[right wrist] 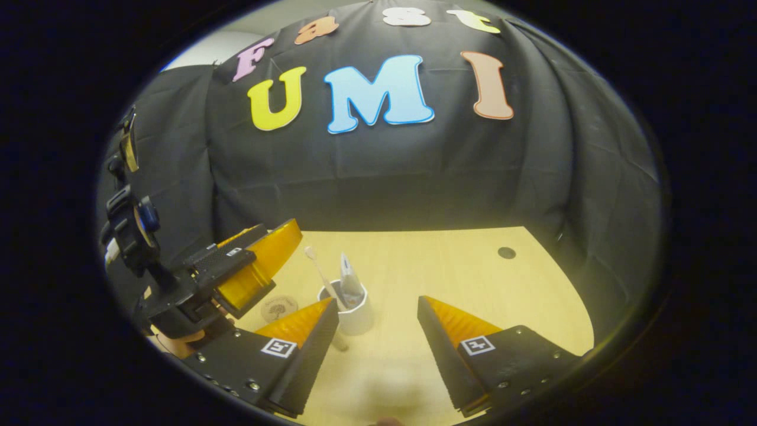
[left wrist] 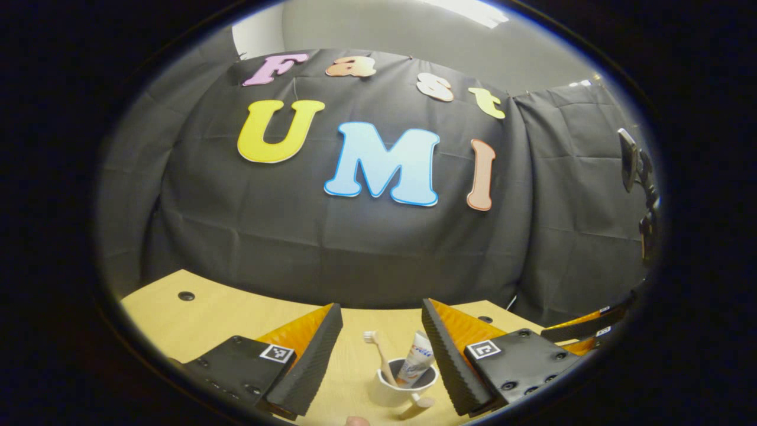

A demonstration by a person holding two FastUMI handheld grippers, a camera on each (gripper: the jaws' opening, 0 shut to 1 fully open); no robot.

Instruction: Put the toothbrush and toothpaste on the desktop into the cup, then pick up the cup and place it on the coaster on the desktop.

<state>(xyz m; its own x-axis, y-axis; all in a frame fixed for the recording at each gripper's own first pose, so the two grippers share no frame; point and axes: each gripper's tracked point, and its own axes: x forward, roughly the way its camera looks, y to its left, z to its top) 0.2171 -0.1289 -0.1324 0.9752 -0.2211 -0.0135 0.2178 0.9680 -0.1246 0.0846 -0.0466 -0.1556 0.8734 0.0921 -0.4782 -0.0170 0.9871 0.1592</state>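
You are holding both grippers spread: your left gripper (left wrist: 381,361) is framing the white cup (left wrist: 395,387) (toothbrush (left wrist: 378,352) and toothpaste (left wrist: 416,357) inside), your right gripper (right wrist: 378,349) nearby.

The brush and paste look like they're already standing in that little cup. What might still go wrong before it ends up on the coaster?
1. The toothbrush and toothpaste tube lean well above the rim of the white cup; a finger closing on it might knock them, or tip the load.
2. The left gripper is open around the cup, not yet pressing; an off-centre squeeze may push it across the desktop.
3. The coaster sits right beside the left gripper, so placement looks cramped.
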